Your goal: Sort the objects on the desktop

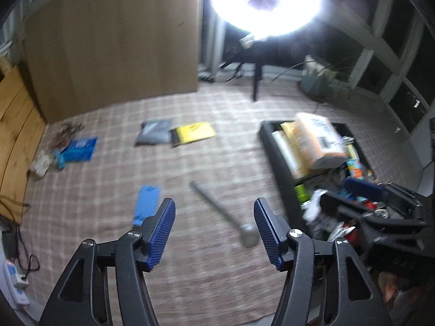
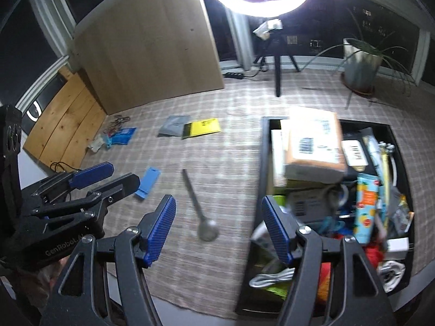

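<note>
Both grippers hang with jaws spread wide and nothing between the blue ribbed pads: my left gripper (image 1: 214,233) and my right gripper (image 2: 217,228), side by side above a checked mat (image 2: 223,163). No earlier picture is given, so I tell only this. Ahead of both jaws, near their tips, lies a grey metal spoon (image 2: 199,206); its long axis runs away from me, bowl nearest the fingers, handle pointing toward the far wall and leaning slightly left. Left of the spoon lies a small blue flat piece (image 2: 149,182), with bare mat all round. Just right of my right gripper's right finger runs the near-left wall of a black tray (image 2: 262,163) crammed with boxes; a tan parcel (image 2: 315,146) on top bears a barcode label too blurred to read. Further ahead lie a yellow packet (image 2: 202,128) and a grey pouch (image 2: 172,125), touching. On my left gripper's body I read "GenRobot".
</note>
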`<state>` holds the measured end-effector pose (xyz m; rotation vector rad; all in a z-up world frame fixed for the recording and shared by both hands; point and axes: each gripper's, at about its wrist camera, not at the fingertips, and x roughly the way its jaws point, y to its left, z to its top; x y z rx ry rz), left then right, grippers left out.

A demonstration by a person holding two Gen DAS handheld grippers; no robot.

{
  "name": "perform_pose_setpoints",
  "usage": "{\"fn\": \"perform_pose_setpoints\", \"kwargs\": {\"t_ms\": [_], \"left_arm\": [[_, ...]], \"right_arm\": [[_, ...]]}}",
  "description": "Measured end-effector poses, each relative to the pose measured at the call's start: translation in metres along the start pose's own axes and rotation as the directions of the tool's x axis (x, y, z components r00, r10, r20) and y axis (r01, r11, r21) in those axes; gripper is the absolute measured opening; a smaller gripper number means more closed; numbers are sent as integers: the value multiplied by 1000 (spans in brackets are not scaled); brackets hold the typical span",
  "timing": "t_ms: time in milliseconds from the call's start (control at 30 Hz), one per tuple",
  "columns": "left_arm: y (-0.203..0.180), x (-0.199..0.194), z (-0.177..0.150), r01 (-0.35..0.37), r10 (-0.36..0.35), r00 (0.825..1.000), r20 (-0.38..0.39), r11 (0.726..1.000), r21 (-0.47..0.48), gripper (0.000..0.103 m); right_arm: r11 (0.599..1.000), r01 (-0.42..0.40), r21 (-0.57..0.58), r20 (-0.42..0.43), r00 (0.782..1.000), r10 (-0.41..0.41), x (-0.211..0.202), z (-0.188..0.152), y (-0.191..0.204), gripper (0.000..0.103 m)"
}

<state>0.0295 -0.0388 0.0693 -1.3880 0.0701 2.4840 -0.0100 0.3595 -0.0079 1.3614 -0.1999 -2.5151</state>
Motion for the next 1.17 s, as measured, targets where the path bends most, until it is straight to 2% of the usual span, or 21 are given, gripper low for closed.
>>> {"fn": "perform_pose_setpoints", "kwargs": {"t_ms": [267,500,600,700,833,1167], "left_arm": [[89,17,-39,-126,116,989,-94,986,-108,60],[148,13,-64,-187,164,977,-133,965,-184,60],[160,9,-65,-195,172,977,-129,962,-193,61],[166,3,-65,-179,160,981,-108,962,-203,70],[169,0,-63,-181,166,982,-87,964,-197,74],[177,-4,-62,-169,165,986,-39,969,-178,74]], "right_arm": [[999,37,-11,-12,999,-37,25,-15,35,65],[999,29,17,-27,999,-29,47,-25,54,65],[999,35,17,-30,999,-35,55,-28,64,65],[1000,24,18,-37,999,-24,60,-28,71,65],[1000,31,3,-39,999,-31,63,-28,81,65],[999,39,7,-54,998,-39,75,-28,91,65]]}}
